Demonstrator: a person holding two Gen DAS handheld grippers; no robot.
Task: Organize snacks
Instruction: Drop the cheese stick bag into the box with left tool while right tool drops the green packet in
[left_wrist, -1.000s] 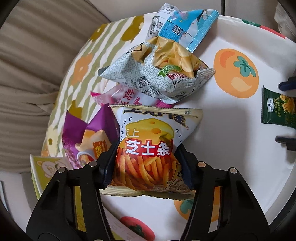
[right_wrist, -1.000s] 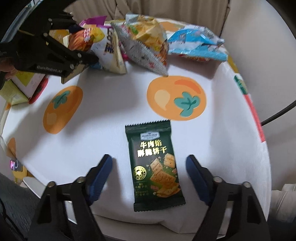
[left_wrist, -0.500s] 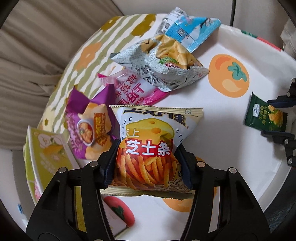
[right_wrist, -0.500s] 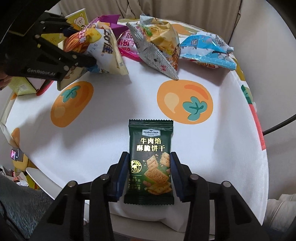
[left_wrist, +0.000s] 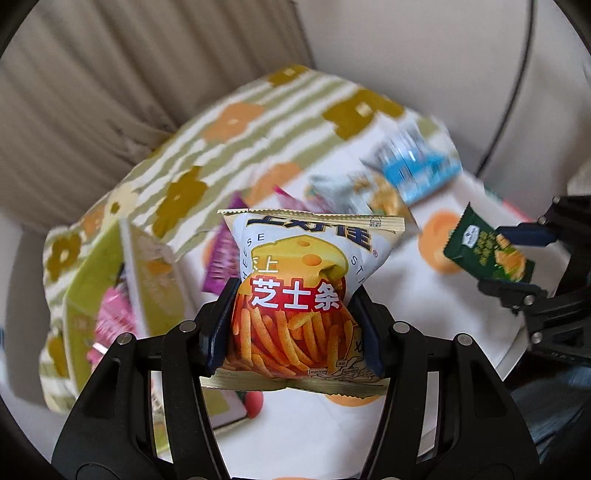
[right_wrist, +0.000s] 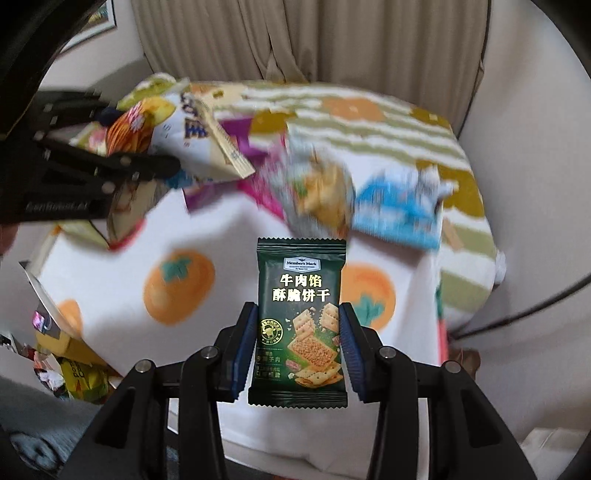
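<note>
My left gripper (left_wrist: 293, 325) is shut on a puffed bag of cheese sticks (left_wrist: 306, 280), white and yellow with orange sticks printed on it, and holds it up above the table. The same bag (right_wrist: 177, 133) shows at the upper left of the right wrist view, clamped by the left gripper (right_wrist: 147, 162). My right gripper (right_wrist: 297, 343) is shut on a dark green cracker packet (right_wrist: 301, 295), lifted off the cloth. That green packet (left_wrist: 487, 251) also appears at the right of the left wrist view, in the right gripper (left_wrist: 517, 258).
A round table with a white cloth printed with orange fruit (right_wrist: 177, 284) lies below. On its far side sit a blue bag (right_wrist: 399, 210), a grey-yellow chip bag (right_wrist: 321, 188), pink and purple packets (right_wrist: 236, 136). A green box (left_wrist: 110, 280) stands at the left. Curtains (right_wrist: 295, 40) hang behind.
The right gripper closed on the green packet and lifted it off the cloth. The left gripper rose with the cheese stick bag and rolled; the table now looks farther away in both views.
</note>
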